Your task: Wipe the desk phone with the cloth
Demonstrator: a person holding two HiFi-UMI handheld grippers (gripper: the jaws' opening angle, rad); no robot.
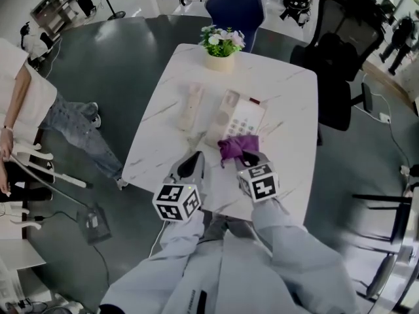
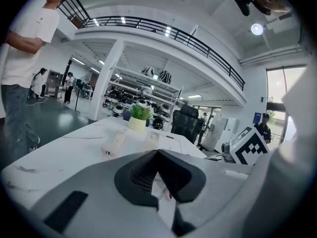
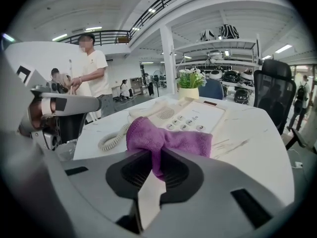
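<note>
The cream desk phone (image 1: 237,116) lies in the middle of the white marble table (image 1: 288,90), with its handset (image 1: 191,106) off the base and resting to the left. A purple cloth (image 1: 237,146) hangs over the phone's near edge, and my right gripper (image 1: 247,157) is shut on it. In the right gripper view the cloth (image 3: 171,138) bunches out of the jaws just before the keypad (image 3: 190,117), with the coiled cord (image 3: 110,141) to the left. My left gripper (image 1: 195,157) hovers over the table left of the cloth, jaws together with nothing in them (image 2: 158,153).
A pot of flowers (image 1: 221,44) stands at the table's far edge, behind a blue chair (image 1: 236,6). A black office chair (image 1: 340,51) is at the far right. A person (image 1: 26,103) sits left of the table, with cables and a floor box (image 1: 93,221) nearby.
</note>
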